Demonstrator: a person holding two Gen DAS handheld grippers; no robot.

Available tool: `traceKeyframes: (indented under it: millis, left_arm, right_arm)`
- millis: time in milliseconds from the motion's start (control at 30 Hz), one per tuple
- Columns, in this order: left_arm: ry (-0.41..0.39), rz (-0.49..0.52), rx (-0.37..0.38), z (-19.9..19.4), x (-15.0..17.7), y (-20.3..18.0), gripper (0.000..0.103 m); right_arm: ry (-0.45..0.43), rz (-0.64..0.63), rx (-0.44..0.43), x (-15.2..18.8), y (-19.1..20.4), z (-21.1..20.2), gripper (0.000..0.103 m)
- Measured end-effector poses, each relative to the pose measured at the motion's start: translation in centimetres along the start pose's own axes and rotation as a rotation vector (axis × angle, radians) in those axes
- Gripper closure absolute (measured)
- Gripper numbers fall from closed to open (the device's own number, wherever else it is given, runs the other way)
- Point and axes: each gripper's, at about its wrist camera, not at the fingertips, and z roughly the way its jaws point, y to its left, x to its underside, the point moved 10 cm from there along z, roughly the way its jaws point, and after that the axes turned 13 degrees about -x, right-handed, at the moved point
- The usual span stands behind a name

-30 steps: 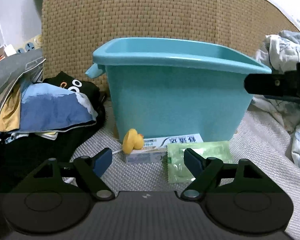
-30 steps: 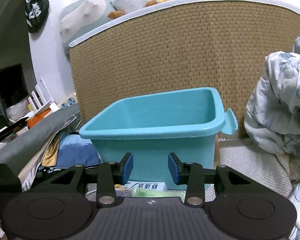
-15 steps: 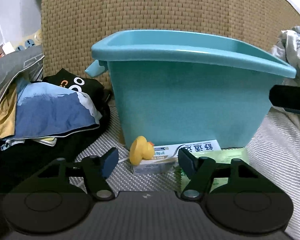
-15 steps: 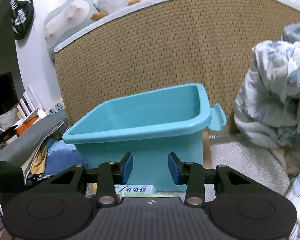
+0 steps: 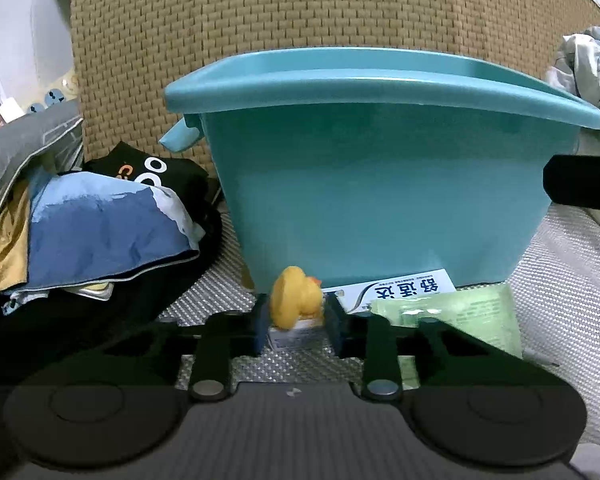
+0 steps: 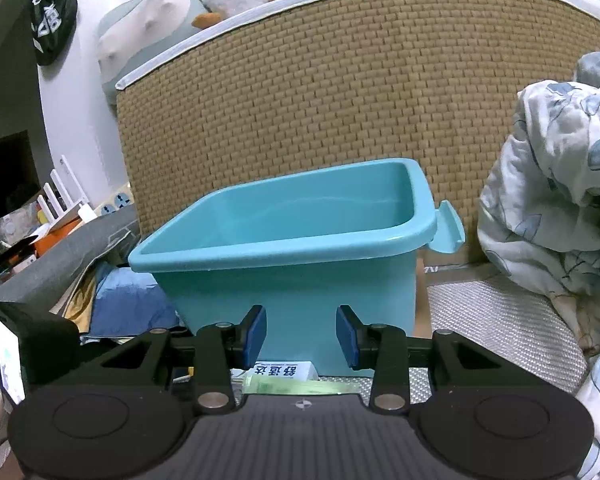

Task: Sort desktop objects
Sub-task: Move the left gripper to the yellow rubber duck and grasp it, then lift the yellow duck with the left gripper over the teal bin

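Now the left gripper (image 5: 296, 324) has closed in from wide apart and clamps one yellow rubber duck (image 5: 296, 297), which sits between its pads atop one white box (image 5: 388, 290) before the single teal tub (image 5: 380, 168); one green packet (image 5: 460, 316) lies rightward. Higher up, the right gripper (image 6: 301, 336) hangs with pads apart, empty.

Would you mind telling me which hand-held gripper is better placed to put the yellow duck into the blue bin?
Left. The left hand-held gripper has its fingers on either side of the yellow duck, just in front of the blue bin. The right hand-held gripper hangs open and empty, higher up.
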Motion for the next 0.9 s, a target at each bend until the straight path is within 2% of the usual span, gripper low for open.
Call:
traceKeyframes:
  millis: [100, 233, 667, 900]
  left_arm:
    - [-0.009, -0.004, 0.001, -0.3, 0.0, 0.2, 0.086]
    - [-0.022, -0.003, 0.015, -0.9, -0.1, 0.1, 0.089]
    - [-0.066, -0.008, 0.048, -3.6, -0.4, 0.2, 0.09]
    - [-0.131, -0.018, 0.068, -7.7, -2.2, 2.0, 0.09]
  right_arm:
    - [0.002, -0.008, -0.001, 0.0, 0.1, 0.0, 0.06]
    - [0.002, -0.011, -0.003, 0.1, 0.2, 0.0, 0.06]
    - [-0.006, -0.016, 0.005, -0.1, 0.1, -0.2, 0.06]
    - [-0.008, 0.009, 0.004, -0.2, -0.1, -0.2, 0.06]
